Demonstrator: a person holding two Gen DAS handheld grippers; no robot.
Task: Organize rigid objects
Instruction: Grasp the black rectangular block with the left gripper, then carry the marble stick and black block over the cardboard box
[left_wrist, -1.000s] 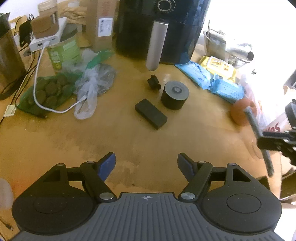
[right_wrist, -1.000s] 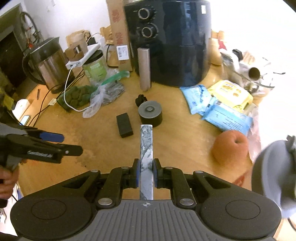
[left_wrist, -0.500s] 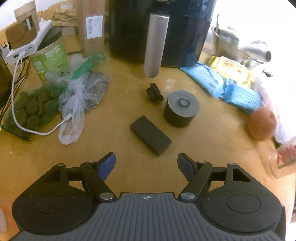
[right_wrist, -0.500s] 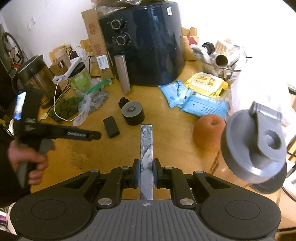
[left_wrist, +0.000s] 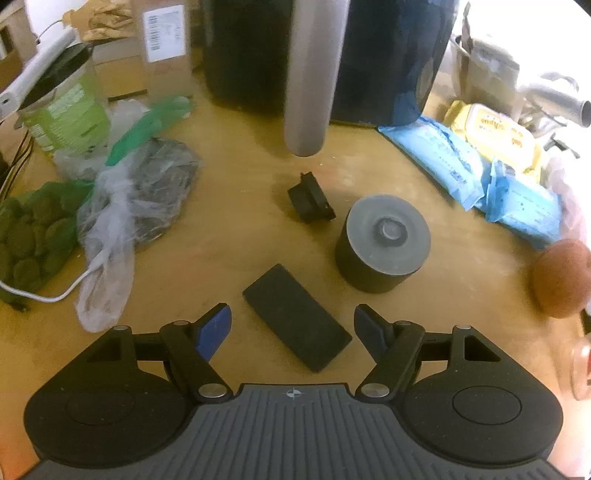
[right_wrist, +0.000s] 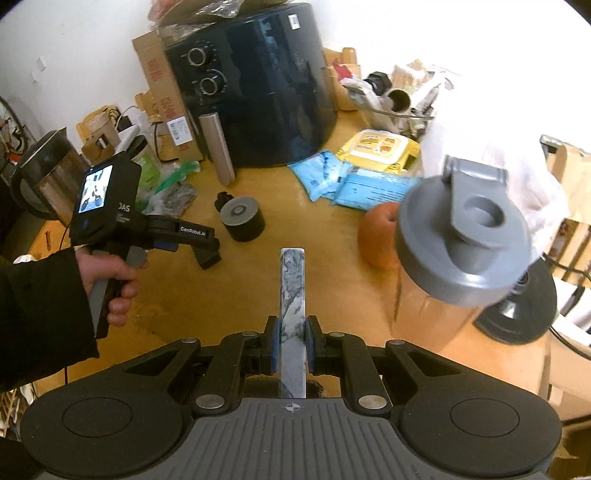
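The left gripper (left_wrist: 291, 326) has come down and forward, so the flat black block (left_wrist: 297, 317) now lies partly between its open fingers. From the right gripper (right_wrist: 293, 349), a bottle with a grey lid (right_wrist: 463, 236) has come into view close by.

"GenRobot.AI" reads in white along the arm of the left gripper (right_wrist: 207, 254), and the letters "DAS" show on its black body beside the small screen (right_wrist: 95, 189). The brown carton (right_wrist: 162, 92) carries red characters and a white barcode label, too small to read. The print on the yellow wipes pack (right_wrist: 382, 147) is illegible.
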